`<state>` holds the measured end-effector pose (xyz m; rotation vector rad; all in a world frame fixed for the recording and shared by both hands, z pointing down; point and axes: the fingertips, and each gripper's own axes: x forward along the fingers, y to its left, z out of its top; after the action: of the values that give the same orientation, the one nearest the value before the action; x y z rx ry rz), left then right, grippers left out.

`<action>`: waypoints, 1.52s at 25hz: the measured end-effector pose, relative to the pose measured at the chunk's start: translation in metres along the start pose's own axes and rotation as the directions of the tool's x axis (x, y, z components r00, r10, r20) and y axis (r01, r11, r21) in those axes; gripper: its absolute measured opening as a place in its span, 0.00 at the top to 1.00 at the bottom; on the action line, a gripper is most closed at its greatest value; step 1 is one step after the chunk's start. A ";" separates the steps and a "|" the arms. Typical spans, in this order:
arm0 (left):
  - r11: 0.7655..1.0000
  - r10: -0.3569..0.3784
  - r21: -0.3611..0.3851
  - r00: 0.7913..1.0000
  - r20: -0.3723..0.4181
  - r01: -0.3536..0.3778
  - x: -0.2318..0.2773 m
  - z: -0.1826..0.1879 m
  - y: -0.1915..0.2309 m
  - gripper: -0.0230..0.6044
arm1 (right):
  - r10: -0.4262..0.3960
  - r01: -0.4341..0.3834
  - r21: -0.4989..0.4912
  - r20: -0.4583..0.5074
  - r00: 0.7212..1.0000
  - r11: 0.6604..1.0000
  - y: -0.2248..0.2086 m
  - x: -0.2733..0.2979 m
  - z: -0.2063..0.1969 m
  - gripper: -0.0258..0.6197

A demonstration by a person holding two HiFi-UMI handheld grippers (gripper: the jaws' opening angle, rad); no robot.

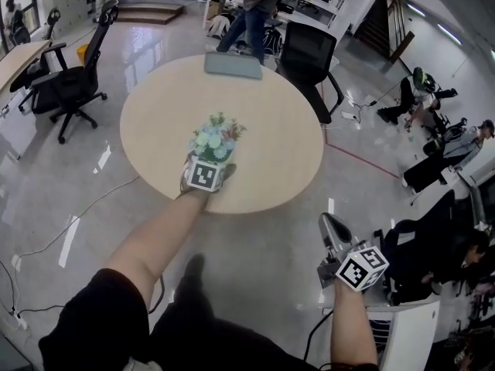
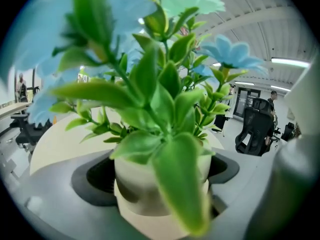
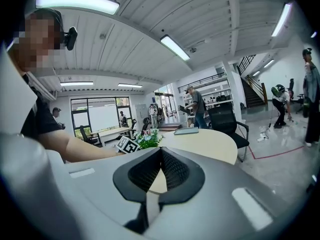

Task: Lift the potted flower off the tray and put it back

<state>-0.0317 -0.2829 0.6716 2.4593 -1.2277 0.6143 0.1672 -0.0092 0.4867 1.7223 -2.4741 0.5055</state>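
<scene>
The potted flower (image 1: 216, 136), blue and white blooms over green leaves in a cream pot (image 2: 150, 189), hangs over the near edge of the round beige table (image 1: 271, 130). My left gripper (image 1: 210, 161) is shut on the pot, whose sides sit against both dark pads. Leaves fill most of the left gripper view. A flat grey tray (image 1: 232, 65) lies at the table's far edge, well away from the flower. My right gripper (image 1: 331, 226) is off the table at the lower right, its jaws together and holding nothing. In the right gripper view the flower (image 3: 149, 140) and the tray (image 3: 186, 131) are far off.
A person (image 1: 251, 10) stands just beyond the tray. One black office chair (image 1: 309, 56) is at the table's far right and another (image 1: 73, 83) stands to the left. Cables (image 1: 46, 238) trail over the glossy floor. Seated people (image 1: 433, 153) and a white unit (image 1: 402, 323) are on the right.
</scene>
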 end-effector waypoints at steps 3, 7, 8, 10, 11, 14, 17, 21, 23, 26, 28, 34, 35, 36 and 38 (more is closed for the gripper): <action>1.000 0.003 0.009 1.000 -0.008 -0.003 0.003 -0.016 -0.006 0.13 | -0.016 0.016 0.017 0.004 1.000 1.000 -0.001 -0.012 -0.008 0.94; 1.000 -0.003 0.016 1.000 -0.016 0.003 0.015 -0.034 -0.006 0.13 | -0.034 0.034 0.030 -0.001 0.999 0.999 -0.003 -0.018 -0.017 0.94; 1.000 0.003 0.020 1.000 -0.013 -0.003 0.017 -0.036 -0.004 0.13 | -0.039 0.038 0.034 0.001 0.999 0.999 -0.004 -0.019 -0.018 0.94; 0.999 0.022 0.027 1.000 -0.007 -0.022 0.018 -0.036 -0.001 0.13 | -0.045 0.045 0.040 0.005 0.999 0.998 -0.005 -0.021 -0.021 0.94; 1.000 0.020 0.022 1.000 -0.014 -0.019 0.022 -0.041 -0.001 0.13 | -0.047 0.047 0.043 0.006 0.999 0.998 -0.006 -0.022 -0.023 0.94; 1.000 0.005 0.012 0.999 -0.046 -0.004 0.038 -0.059 -0.005 0.13 | -0.054 0.054 0.048 -0.003 0.999 0.997 -0.008 -0.026 -0.031 0.94; 1.000 0.007 0.020 0.998 -0.062 -0.005 0.050 -0.072 -0.006 0.13 | -0.070 0.071 0.057 -0.014 0.997 0.996 -0.015 -0.034 -0.037 0.94; 1.000 0.006 -0.003 1.000 -0.028 -0.006 0.061 -0.072 0.000 0.13 | -0.091 0.092 0.066 -0.009 0.996 0.994 -0.020 -0.039 -0.038 0.94; 1.000 0.006 0.002 1.000 -0.024 -0.006 0.064 -0.067 0.000 0.13 | -0.097 0.097 0.067 -0.010 0.995 0.993 -0.023 -0.041 -0.038 0.94; 1.000 0.027 -0.001 0.997 -0.073 -0.027 0.053 -0.072 0.000 0.13 | -0.095 0.096 0.070 -0.009 0.995 0.993 -0.027 -0.045 -0.037 0.94; 0.999 0.030 -0.019 0.994 -0.105 -0.032 0.041 -0.081 0.000 0.11 | -0.090 0.090 0.071 -0.006 0.996 0.993 -0.027 -0.048 -0.035 0.94; 0.991 -0.090 -0.105 0.995 -0.047 0.085 -0.025 -0.090 -0.021 0.11 | -0.082 0.080 0.081 0.022 0.996 0.993 -0.018 -0.070 -0.029 0.94; 0.988 -0.101 -0.117 0.995 -0.025 0.097 -0.046 -0.085 -0.023 0.11 | -0.081 0.079 0.082 0.026 0.996 0.994 -0.015 -0.075 -0.027 0.94; 0.985 -0.111 -0.131 0.994 -0.004 0.110 -0.067 -0.080 -0.024 0.11 | -0.079 0.077 0.082 0.029 0.996 0.994 -0.013 -0.081 -0.024 0.94; 0.979 -0.137 -0.144 0.990 0.044 0.142 -0.112 -0.068 -0.029 0.11 | -0.076 0.073 0.079 0.035 0.996 0.994 -0.008 -0.094 -0.018 0.94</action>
<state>-0.0842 -0.1599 0.6702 2.4160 -1.0605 0.4298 0.2063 0.0786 0.4810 1.8620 -2.4347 0.5743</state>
